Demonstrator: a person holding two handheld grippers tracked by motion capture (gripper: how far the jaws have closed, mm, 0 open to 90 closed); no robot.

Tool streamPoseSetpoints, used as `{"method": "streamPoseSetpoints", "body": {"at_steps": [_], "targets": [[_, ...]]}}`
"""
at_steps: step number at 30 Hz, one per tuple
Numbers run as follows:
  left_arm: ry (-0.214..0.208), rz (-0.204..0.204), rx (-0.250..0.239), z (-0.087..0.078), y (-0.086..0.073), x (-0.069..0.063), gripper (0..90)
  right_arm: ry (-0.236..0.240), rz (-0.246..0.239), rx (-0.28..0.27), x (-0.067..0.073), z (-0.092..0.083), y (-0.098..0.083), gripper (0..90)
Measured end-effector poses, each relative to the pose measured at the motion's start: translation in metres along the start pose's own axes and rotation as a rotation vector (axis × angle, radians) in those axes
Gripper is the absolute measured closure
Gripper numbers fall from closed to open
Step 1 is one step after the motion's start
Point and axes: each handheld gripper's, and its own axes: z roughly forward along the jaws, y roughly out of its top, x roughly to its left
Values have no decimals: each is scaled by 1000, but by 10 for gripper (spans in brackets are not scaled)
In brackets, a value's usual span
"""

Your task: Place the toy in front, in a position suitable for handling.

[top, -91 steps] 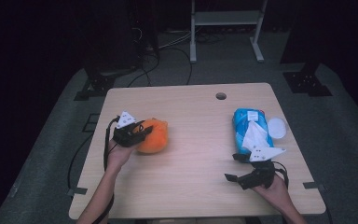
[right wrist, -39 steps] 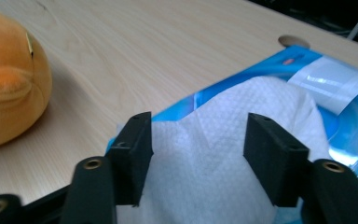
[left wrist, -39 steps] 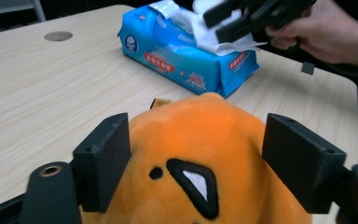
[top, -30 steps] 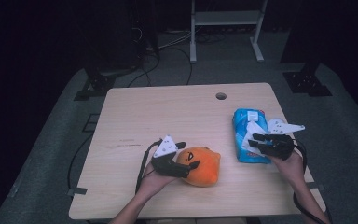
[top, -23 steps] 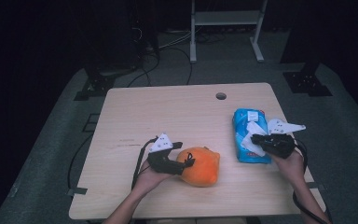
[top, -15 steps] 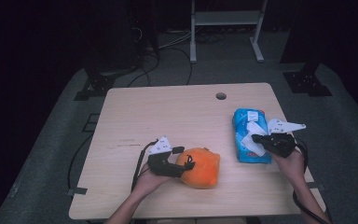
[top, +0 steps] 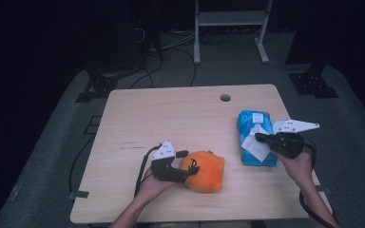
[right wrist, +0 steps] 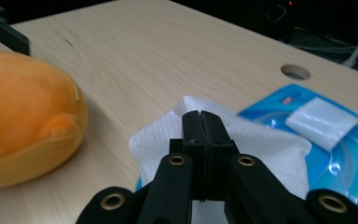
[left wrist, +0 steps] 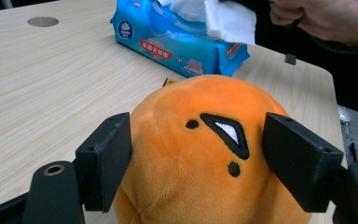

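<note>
Change: the left tool (top: 186,164) has carried the orange plush toy (top: 203,170) from far left to the near middle of the worktop (top: 171,114); its jaws have just been closing and now press the toy's sides.
Right tool (right wrist: 200,122): jaws closed, pinching a white tissue (right wrist: 168,128) from the blue pack (top: 253,137) at right.
Meaning: the tissue looks ready to pull free, perhaps to wipe the toy.

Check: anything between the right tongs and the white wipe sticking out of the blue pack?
Nothing visible. The right tongs are already closed on the white wipe above the blue pack. The orange plush sits apart, held by the left tongs.
</note>
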Motion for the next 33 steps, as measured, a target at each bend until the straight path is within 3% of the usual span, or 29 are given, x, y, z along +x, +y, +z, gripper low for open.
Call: {"method": "streamPoseSetpoints", "body": {"at_steps": [8,10,11,13,15,16,17,21,22,25,26,27,30,33], "targets": [[0,2,-1,0,-1,0,244,91,-40,-61,25,-8,21,894],[0,6,0,0,-1,0,242,134,-46,-78,33,-10,27,893],[0,8,0,0,-1,0,238,176,-64,-89,45,-12,34,893],[1,11,-1,0,-1,0,236,200,-74,-92,52,-13,38,893],[-1,14,-2,1,-1,-1,229,251,-97,-99,67,-14,45,893],[0,20,-1,1,-1,-1,221,304,-115,-108,82,-16,52,893],[0,20,-1,1,-1,-1,216,304,-115,-108,82,-16,52,893],[-2,24,-3,1,-1,-3,207,407,-138,-122,105,-16,63,892],[-6,34,-2,1,-2,-3,207,442,-128,-104,109,-9,63,892],[-9,42,0,0,-2,-3,207,444,-120,-66,106,5,59,891],[-14,45,0,0,-2,-4,208,444,-86,-32,98,22,51,891],[-14,45,0,0,-2,-4,208,444,-86,-32,98,22,51,891],[-20,43,-3,0,-3,-4,208,411,-44,25,84,52,35,886],[-22,43,-3,0,-3,-3,208,397,-57,55,83,63,31,883]]}}
